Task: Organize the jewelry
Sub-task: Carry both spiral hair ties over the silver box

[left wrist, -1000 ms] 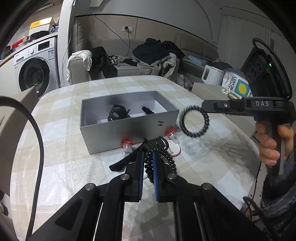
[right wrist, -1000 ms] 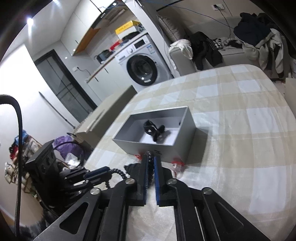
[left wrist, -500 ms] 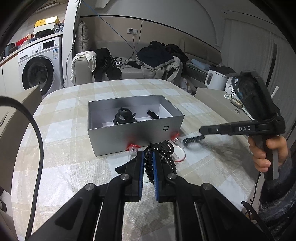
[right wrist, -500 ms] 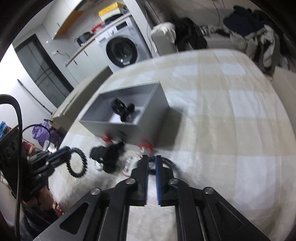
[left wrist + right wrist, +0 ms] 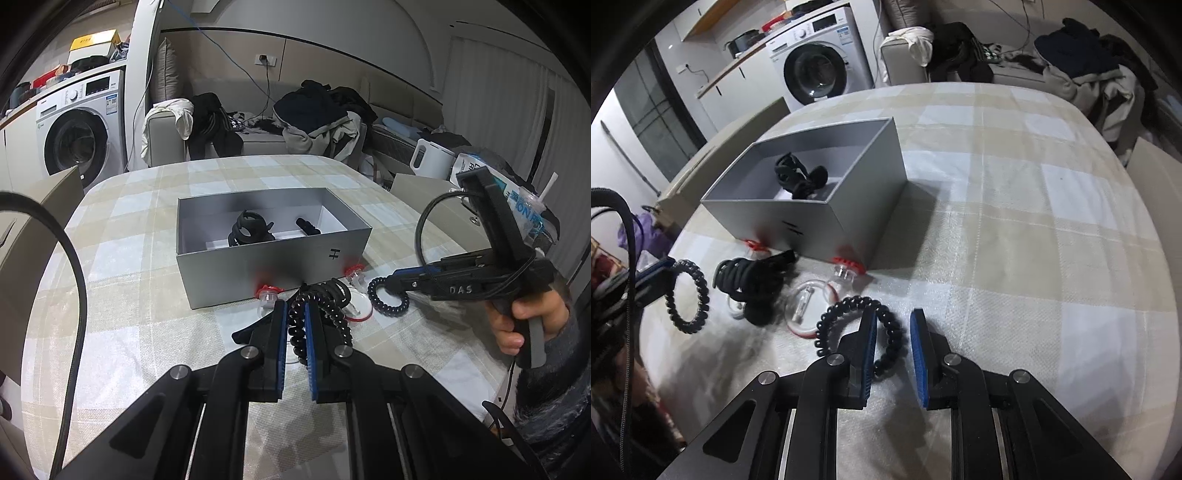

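A grey open box (image 5: 280, 273) (image 5: 849, 184) stands on the checked table and holds black hair clips (image 5: 247, 229) (image 5: 798, 177). My left gripper (image 5: 295, 325) is shut on a black coil hair tie (image 5: 297, 332), also in the right wrist view (image 5: 687, 297). My right gripper (image 5: 892, 332) (image 5: 391, 286) is open. A second black coil hair tie (image 5: 857, 332) (image 5: 388, 301) lies on the table by its left finger. A black claw clip (image 5: 753, 280) and clear rings with red trim (image 5: 809, 306) lie in front of the box.
The table (image 5: 1034, 240) has a beige checked cloth. A washing machine (image 5: 77, 129), a sofa with clothes (image 5: 314, 122) and a white kettle (image 5: 428, 158) stand beyond it. A person's hand (image 5: 524, 321) holds the right gripper.
My right gripper came down to the table with its hair tie and opened; the tie now lies on the cloth. My left gripper stays shut on its tie.
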`<act>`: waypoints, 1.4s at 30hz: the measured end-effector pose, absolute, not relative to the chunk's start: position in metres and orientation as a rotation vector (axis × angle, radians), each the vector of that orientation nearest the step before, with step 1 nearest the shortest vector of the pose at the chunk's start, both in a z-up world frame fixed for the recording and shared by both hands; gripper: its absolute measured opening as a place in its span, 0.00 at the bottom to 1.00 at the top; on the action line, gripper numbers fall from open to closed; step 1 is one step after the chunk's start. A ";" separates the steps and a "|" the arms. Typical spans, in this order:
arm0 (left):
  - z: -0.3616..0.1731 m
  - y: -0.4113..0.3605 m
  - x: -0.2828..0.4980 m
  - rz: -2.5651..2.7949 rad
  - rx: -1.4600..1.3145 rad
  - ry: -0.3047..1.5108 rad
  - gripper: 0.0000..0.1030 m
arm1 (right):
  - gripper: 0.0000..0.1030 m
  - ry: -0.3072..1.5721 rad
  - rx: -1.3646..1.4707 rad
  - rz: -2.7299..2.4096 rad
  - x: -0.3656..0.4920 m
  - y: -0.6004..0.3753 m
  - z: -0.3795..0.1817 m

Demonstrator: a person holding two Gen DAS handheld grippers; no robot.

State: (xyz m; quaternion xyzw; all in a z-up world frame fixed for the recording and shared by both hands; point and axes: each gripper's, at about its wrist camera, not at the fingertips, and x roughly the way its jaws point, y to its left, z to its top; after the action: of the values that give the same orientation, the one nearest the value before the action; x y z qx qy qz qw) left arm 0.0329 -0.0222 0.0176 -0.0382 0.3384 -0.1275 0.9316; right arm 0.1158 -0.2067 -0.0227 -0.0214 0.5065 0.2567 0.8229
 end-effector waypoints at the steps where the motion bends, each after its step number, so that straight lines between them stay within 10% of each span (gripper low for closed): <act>1: 0.017 -0.022 0.033 -0.260 -0.081 0.693 0.04 | 0.18 1.071 -0.064 0.545 0.114 -0.205 -0.023; 8: 0.019 -0.019 0.032 -0.254 -0.093 0.685 0.04 | 0.08 1.004 -0.285 0.495 0.098 -0.184 -0.022; 42: 0.045 0.005 0.089 -0.109 -0.111 0.564 0.04 | 0.08 0.888 0.335 0.571 0.144 -0.184 0.031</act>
State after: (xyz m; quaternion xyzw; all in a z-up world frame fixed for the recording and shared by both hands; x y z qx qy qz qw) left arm 0.0885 0.0047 0.0452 -0.0548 0.2779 -0.0539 0.9575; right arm 0.1438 -0.1836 0.0311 0.1589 0.4218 0.2709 0.8506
